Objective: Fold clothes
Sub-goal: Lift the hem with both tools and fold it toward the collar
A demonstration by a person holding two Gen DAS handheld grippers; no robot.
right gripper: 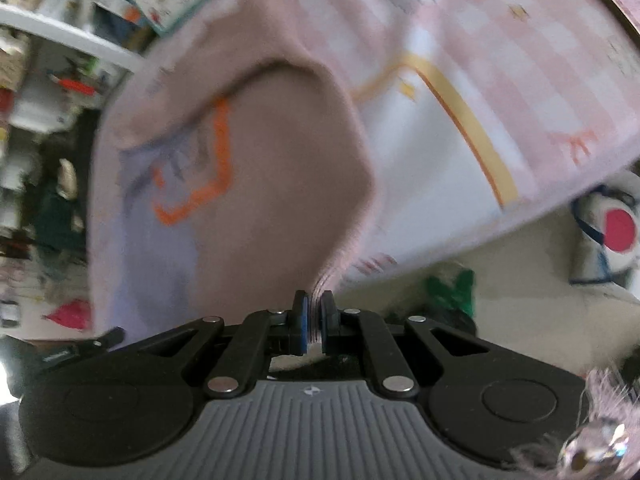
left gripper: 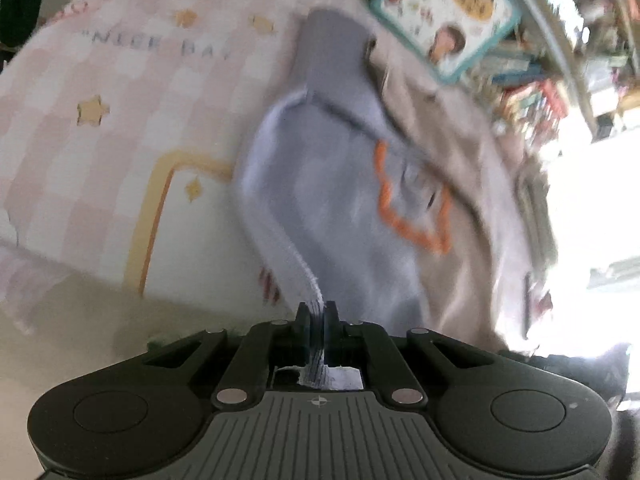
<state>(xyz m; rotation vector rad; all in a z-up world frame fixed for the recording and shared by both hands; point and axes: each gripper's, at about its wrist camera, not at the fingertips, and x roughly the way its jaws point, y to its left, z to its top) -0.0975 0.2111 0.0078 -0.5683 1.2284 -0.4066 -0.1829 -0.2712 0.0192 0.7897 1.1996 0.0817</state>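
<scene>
Early in fold: left claw (left gripper: pixel 316 312) and right claw (right gripper: pixel 314 306) clamped on lavender-and-beige knit garment (left gripper: pixel 340 200); folding over pink checked bedspread (left gripper: pixel 120 120) pending.

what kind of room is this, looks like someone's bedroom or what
Probably a child's bedroom or playroom. A pink checked bedspread with stars covers a bed, an illustrated children's book lies at its far side, and cluttered shelves stand beyond it.

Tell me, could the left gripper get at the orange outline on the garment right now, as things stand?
Probably not yet. The left gripper is shut on the lavender edge of the garment, so it is occupied. The orange outline lies exposed further along the cloth with nothing over it, but reaching it would mean letting go first.
</scene>
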